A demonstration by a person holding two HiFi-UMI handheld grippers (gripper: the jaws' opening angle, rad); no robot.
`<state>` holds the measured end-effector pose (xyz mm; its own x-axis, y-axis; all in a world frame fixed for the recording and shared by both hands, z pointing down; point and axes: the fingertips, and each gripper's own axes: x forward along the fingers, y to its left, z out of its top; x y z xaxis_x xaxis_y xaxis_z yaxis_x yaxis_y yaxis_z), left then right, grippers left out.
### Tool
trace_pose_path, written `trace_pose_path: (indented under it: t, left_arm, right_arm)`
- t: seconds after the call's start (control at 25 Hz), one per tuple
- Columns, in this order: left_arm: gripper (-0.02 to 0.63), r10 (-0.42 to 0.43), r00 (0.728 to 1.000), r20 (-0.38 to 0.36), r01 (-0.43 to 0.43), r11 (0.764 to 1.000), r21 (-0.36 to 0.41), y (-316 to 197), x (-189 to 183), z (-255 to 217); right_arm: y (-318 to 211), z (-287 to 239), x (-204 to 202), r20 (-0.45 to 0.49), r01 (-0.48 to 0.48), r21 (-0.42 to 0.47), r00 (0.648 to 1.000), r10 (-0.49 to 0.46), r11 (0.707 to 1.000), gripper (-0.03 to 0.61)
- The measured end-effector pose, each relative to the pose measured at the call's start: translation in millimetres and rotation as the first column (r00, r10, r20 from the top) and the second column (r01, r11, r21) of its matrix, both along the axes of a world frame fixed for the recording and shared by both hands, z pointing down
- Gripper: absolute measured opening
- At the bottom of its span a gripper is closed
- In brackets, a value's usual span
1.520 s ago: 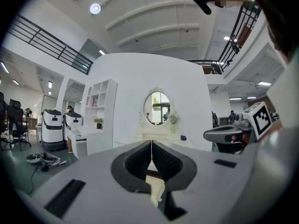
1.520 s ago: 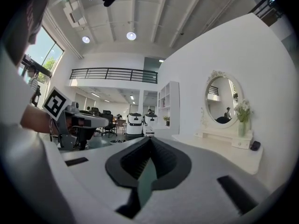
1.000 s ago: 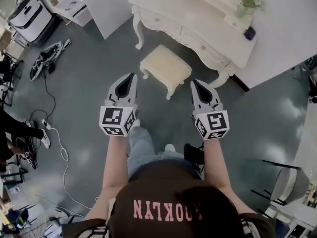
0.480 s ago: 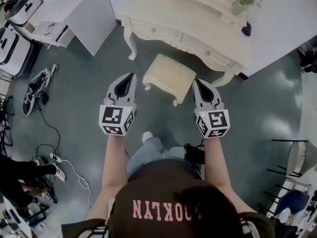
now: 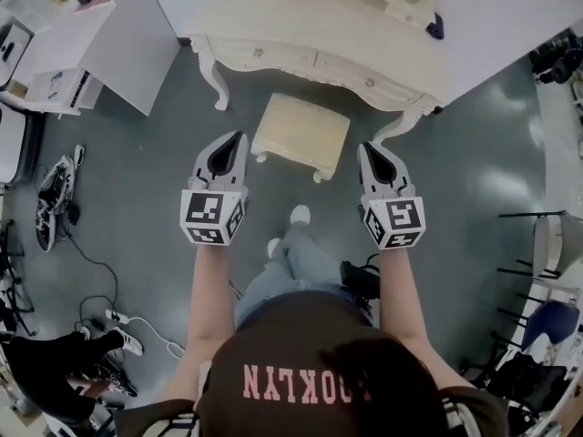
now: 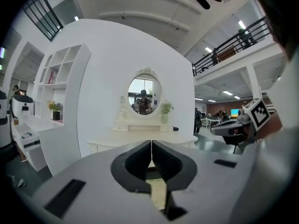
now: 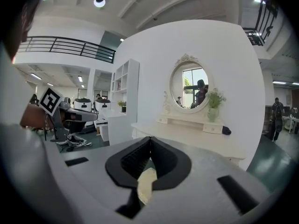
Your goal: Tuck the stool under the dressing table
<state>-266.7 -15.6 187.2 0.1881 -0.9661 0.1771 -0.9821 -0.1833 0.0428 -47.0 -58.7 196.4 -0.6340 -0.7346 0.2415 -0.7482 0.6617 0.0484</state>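
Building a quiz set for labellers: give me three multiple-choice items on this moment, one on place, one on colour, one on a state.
1. Where is the stool? A) on the floor before the dressing table B) on top of it C) on a bed
2. Stool's colour? A) black B) cream C) red
3. The left gripper and right gripper are: A) both open B) clamped on the stool C) both shut, empty
1 A: head view shows it on the floor. 2 B: its top is pale cream. 3 C: each gripper view shows jaws together, nothing between.
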Motion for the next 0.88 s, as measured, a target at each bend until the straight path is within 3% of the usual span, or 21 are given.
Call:
trace_pose_path:
  t: [0.4, 0.88]
  left_arm:
    - [0.006, 0.120, 0.992, 0.048, -0.117, 0.991, -0.066, -84.9, 25.0, 19.7]
    - [0.006, 0.140, 0.989, 0.048, -0.131, 0.978, -0.160, -153.2, 32.6, 53.0]
  right_arm:
    - [-71.8, 9.6, 4.9, -0.047, -0.019, 0.013, 0.999, 0.019, 1.000, -0.002]
    - [-126.7, 40.9, 29.8, -0.090, -0.033, -0.051, 0.996, 0.028, 0.998, -0.002]
